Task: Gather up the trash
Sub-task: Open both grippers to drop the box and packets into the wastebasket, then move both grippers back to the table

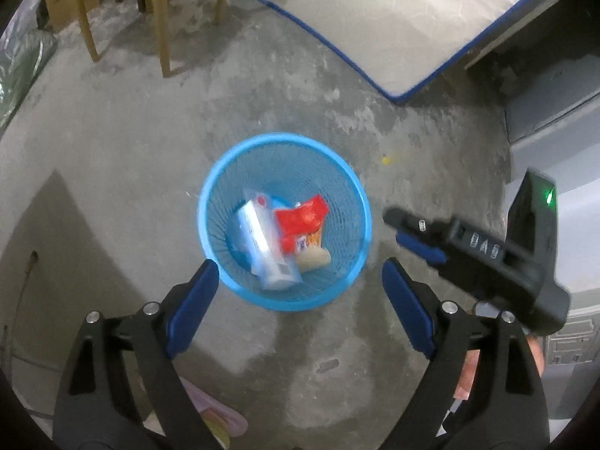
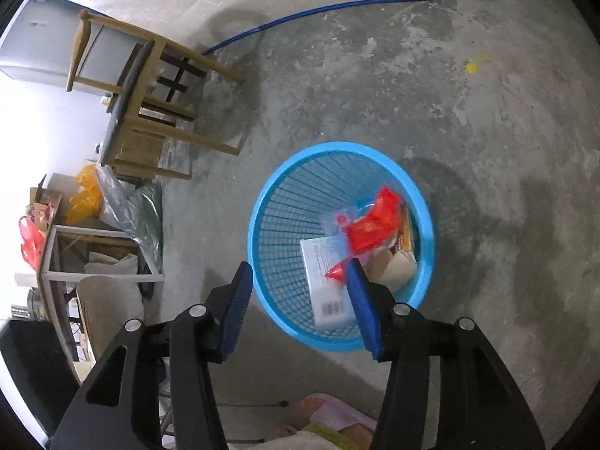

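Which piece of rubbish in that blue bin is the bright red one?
The crumpled red wrapper, lying on top in the blue basket. The long box beside it is pale blue-white, and the lump below is beige.

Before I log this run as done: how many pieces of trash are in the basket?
3 seen in the blue basket: a white box at left, a red wrapper in the middle, a beige piece beside it. More may lie underneath.

Around you: bare concrete floor, patchy and stained, small yellow spot on it. White mattress with blue edging lies flat on floor. Wooden chair near its corner. Off to side, clutter: yellow bag, red bag, cardboard box, clear plastic sheeting.
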Available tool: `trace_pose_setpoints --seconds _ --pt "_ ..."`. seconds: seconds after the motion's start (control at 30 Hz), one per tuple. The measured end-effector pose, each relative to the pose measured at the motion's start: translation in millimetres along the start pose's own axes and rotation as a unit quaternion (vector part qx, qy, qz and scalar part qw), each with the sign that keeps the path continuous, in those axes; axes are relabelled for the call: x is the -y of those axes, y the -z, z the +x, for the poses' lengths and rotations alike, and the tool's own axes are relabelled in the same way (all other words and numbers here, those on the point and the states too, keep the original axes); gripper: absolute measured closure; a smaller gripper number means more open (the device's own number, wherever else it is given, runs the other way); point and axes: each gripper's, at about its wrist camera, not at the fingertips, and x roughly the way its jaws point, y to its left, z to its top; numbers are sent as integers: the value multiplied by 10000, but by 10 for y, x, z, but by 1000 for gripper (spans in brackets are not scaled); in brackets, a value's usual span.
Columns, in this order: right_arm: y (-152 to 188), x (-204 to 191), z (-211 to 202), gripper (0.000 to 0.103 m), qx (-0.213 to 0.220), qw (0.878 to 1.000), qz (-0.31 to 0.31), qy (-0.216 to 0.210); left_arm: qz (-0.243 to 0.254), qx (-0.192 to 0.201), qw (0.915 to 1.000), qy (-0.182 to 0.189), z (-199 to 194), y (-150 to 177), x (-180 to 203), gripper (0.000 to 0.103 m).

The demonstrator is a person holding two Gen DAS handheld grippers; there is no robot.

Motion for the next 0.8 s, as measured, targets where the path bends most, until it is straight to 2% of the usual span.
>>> trace_pose_setpoints --seconds 0.3,0.53,0.8 --pt "361 -92 -551 52 125 9982 -390 -432 -85 626 9979 118 -899 106 -106 19" --pt "721 -544 -937 51 -38 9882 -1055 -1113 -119 1258 9918 162 -1751 622 -167 18" --pt "1035 -1151 -1147 51 -285 9703 -1805 -1584 -492 1956 9794 -23 -2342 1100 -317 18"
